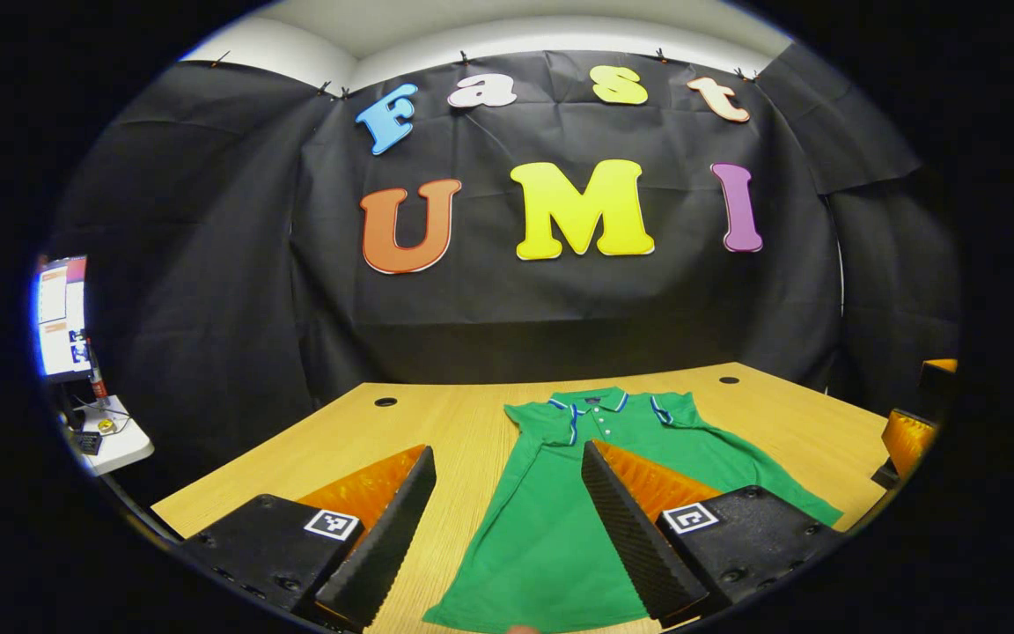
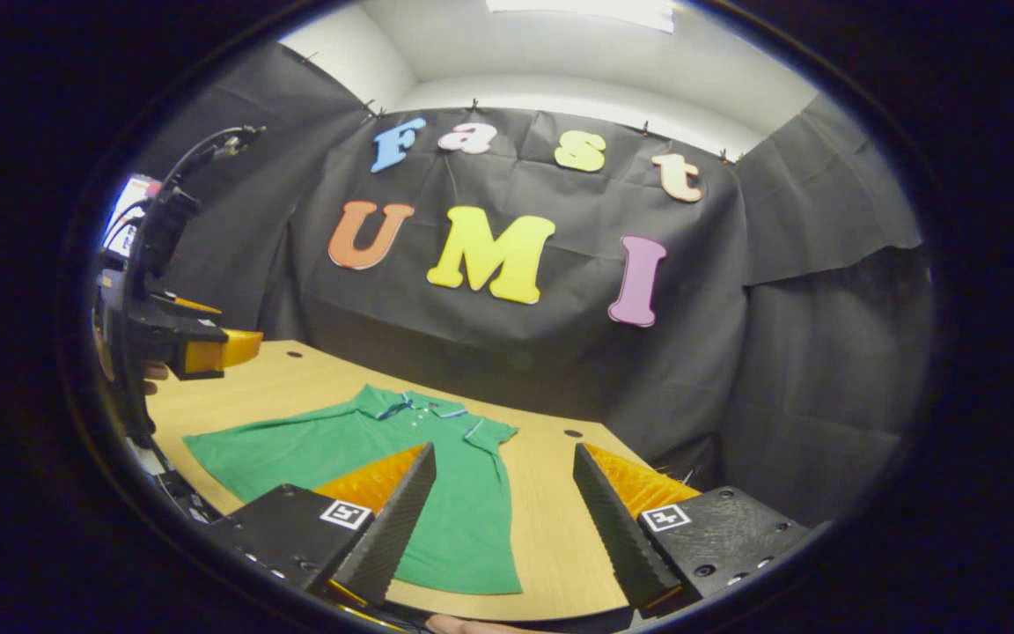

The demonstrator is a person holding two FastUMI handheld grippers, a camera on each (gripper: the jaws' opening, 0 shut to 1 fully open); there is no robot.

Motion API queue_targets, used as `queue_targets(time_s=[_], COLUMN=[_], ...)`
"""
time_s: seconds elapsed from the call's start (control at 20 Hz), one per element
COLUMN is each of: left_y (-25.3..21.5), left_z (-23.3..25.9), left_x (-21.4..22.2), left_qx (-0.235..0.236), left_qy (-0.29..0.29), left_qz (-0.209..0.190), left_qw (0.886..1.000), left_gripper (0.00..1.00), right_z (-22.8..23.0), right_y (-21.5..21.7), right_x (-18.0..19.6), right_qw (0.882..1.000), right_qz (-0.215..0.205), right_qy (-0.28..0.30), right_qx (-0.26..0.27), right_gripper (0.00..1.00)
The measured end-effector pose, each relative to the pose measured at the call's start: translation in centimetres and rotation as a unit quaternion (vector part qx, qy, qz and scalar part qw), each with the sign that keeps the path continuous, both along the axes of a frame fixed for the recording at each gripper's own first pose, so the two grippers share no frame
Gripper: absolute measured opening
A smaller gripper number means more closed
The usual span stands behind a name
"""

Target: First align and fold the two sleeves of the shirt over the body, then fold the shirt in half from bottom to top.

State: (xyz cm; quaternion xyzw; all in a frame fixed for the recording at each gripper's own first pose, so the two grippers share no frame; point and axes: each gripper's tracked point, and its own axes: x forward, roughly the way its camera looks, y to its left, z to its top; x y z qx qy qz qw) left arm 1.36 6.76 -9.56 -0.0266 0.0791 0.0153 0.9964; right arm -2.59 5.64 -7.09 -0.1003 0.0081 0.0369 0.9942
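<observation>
My left tool (image 1: 507, 519) hangs with its jaws spread wide and nothing between them, above the green shirt (image 1: 551, 528) — my right tool (image 2: 503, 515) is just as wide and empty, over the shirt's edge and bare bench (image 2: 551, 528). The shirt lies flat, collar toward the far edge, hem at the near edge, sleeves not yet folded.

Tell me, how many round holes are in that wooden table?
2 show. In the left gripper view, one hole sits near the table's far left corner, left of the green shirt; the other hole sits far right. More may be hidden.
</observation>
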Motion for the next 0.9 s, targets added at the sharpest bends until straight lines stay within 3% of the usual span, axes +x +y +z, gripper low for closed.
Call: queue_targets(time_s=[0.2, 0.3, 0.55, 0.7, 0.9], left_y=[1.1, 1.6, 2.7, 1.6, 1.8], left_z=[-4.3, -6.5, -11.0, -13.4, -15.4], left_x=[0.2, 0.5, 0.2, -0.8, -1.2], left_qx=[-0.016, -0.033, -0.049, -0.072, -0.034], left_qy=[0.032, 0.061, 0.104, 0.133, 0.151], left_qz=[0.01, 0.012, 0.011, -0.01, -0.01], left_qw=[0.999, 0.998, 0.993, 0.988, 0.988], left_gripper=[1.0, 1.0, 1.0, 1.0, 1.0], right_z=[-5.0, -8.2, -11.8, -13.6, -15.3], right_y=[1.5, 1.2, 0.4, 0.1, -0.6], right_x=[1.8, 2.7, 3.5, 3.2, 2.5], right_qw=[0.996, 0.991, 0.986, 0.982, 0.974], right_qz=[0.028, 0.021, 0.004, 0.001, -0.01], right_qy=[0.08, 0.127, 0.16, 0.182, 0.216], right_qx=[0.04, 0.042, 0.047, 0.05, 0.067], right_gripper=[0.95, 0.95, 0.95, 0.97, 0.95])
